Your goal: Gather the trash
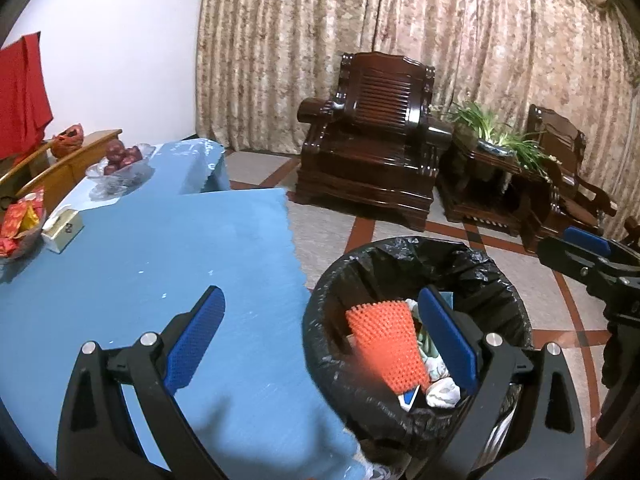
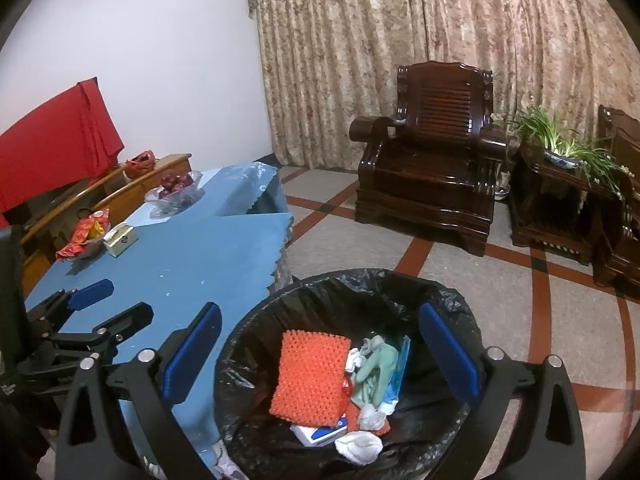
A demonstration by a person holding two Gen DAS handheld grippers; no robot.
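Left wrist view: blue tablecloth point(image 1: 160, 248), matte, scalloped edge, fills 9 o'clock. Glass fruit bowl point(image 1: 122, 164) at 10. Dark carved wooden armchair point(image 1: 376, 136) and patterned curtain point(image 1: 400, 40) at 12–1. Trash bin point(image 1: 416, 332), black crinkled liner, at 5; orange knobbly mat point(image 1: 384, 344) inside. Left gripper point(image 1: 320, 344) spread wide, empty.

Right wrist view: bin at 6, mat flat atop crumpled paper point(image 2: 360, 446). Tiled floor point(image 2: 520, 280), red stripes, at 3. Right gripper point(image 2: 320, 356) wide, empty, above bin.
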